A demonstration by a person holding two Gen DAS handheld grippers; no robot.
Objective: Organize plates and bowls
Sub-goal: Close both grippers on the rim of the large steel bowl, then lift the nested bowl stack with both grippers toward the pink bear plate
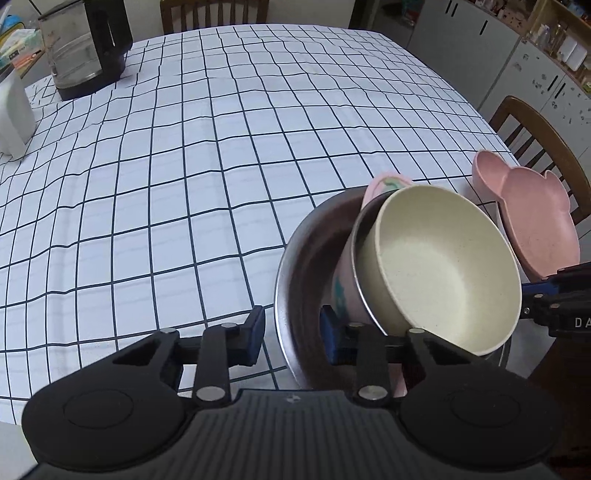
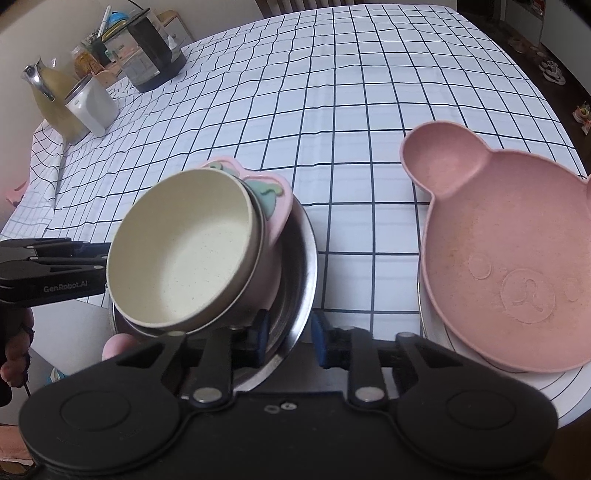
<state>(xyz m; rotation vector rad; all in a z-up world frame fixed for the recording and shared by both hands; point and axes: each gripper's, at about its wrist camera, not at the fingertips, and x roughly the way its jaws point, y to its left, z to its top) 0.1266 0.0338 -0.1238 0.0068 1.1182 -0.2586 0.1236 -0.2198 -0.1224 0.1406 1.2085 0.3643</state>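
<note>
A steel bowl [image 1: 295,266] [image 2: 303,258] stands at the near edge of the checked tablecloth. A pink bowl with a teal design [image 1: 341,291] [image 2: 273,206] lies tilted in it, and a cream bowl [image 1: 436,266] [image 2: 184,258] is nested in the pink one. My left gripper [image 1: 293,338] straddles the steel bowl's rim, one finger outside and one inside, with a gap showing at both pads. My right gripper [image 2: 288,338] straddles the opposite rim the same way, pads off the metal. To the right, a pink bear-shaped plate [image 1: 532,221] [image 2: 509,251] rests on a white plate [image 2: 461,365].
A black and clear appliance [image 1: 85,48] [image 2: 155,48], a white container [image 1: 13,110] [image 2: 92,103] and a yellow pitcher [image 2: 55,99] stand at the far left corner. Wooden chairs [image 1: 535,133] [image 1: 214,14] flank the table. A person's hand [image 2: 14,343] holds the left gripper.
</note>
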